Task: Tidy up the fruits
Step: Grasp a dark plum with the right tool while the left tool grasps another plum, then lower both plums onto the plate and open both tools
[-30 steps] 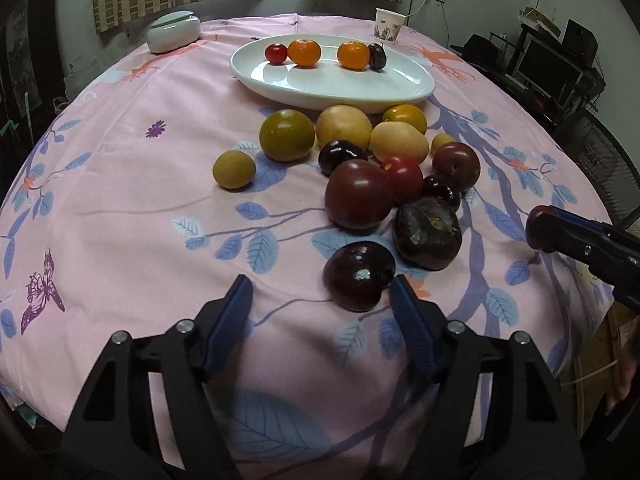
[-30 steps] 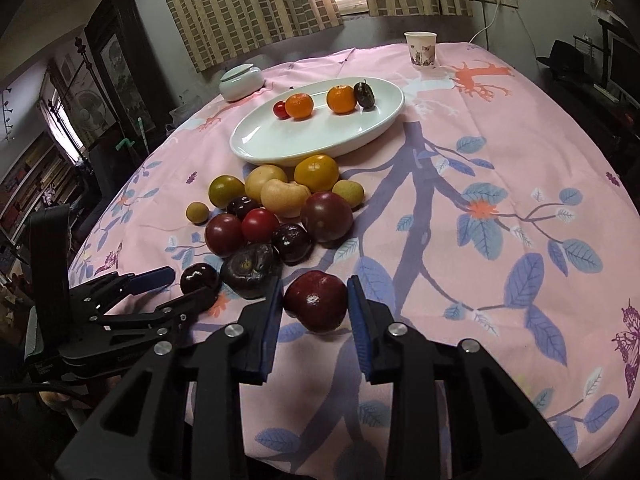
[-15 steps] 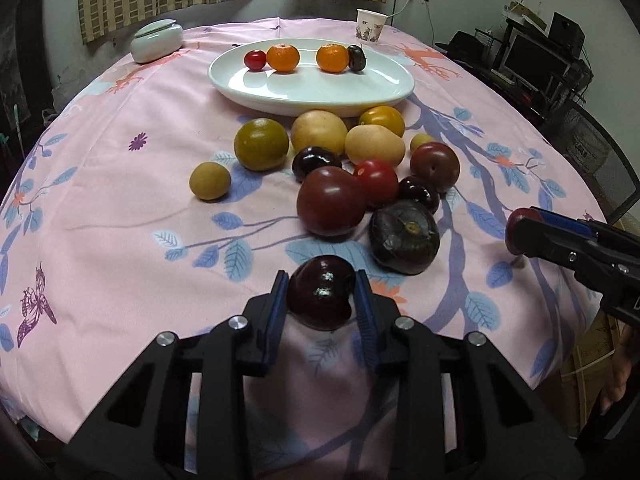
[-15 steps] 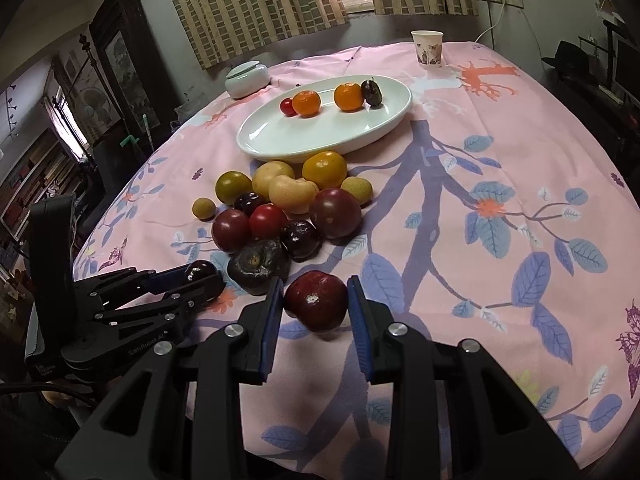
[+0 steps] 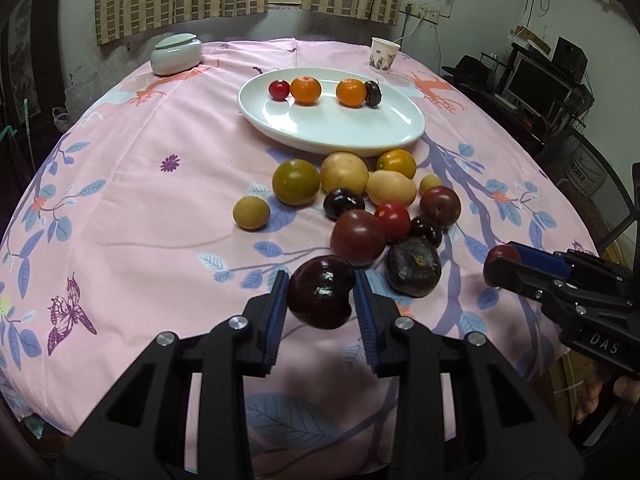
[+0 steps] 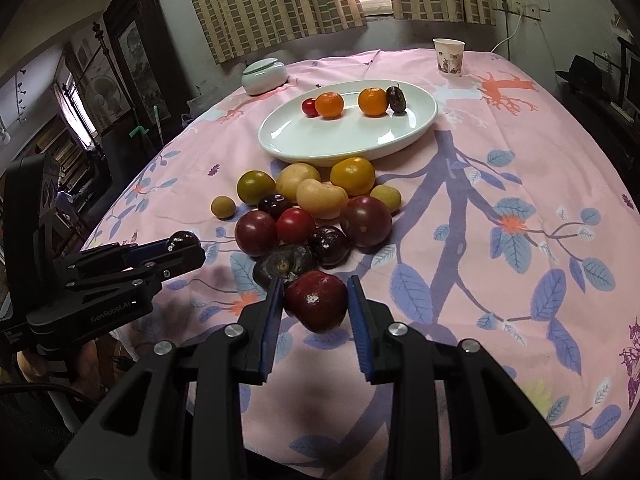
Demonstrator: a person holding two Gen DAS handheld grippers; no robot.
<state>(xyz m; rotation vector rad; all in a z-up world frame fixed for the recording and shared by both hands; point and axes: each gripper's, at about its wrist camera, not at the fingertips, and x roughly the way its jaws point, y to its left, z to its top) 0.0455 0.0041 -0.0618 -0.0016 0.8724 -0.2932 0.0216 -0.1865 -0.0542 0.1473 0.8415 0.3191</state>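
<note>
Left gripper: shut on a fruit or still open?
Shut: the left gripper has both pads pressed against a dark plum.

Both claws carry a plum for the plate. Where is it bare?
The white plate is bare across its near half; four fruits line the far rim, from cherry tomato to dark plum. The fruit pile crowds the cloth in front.
</note>
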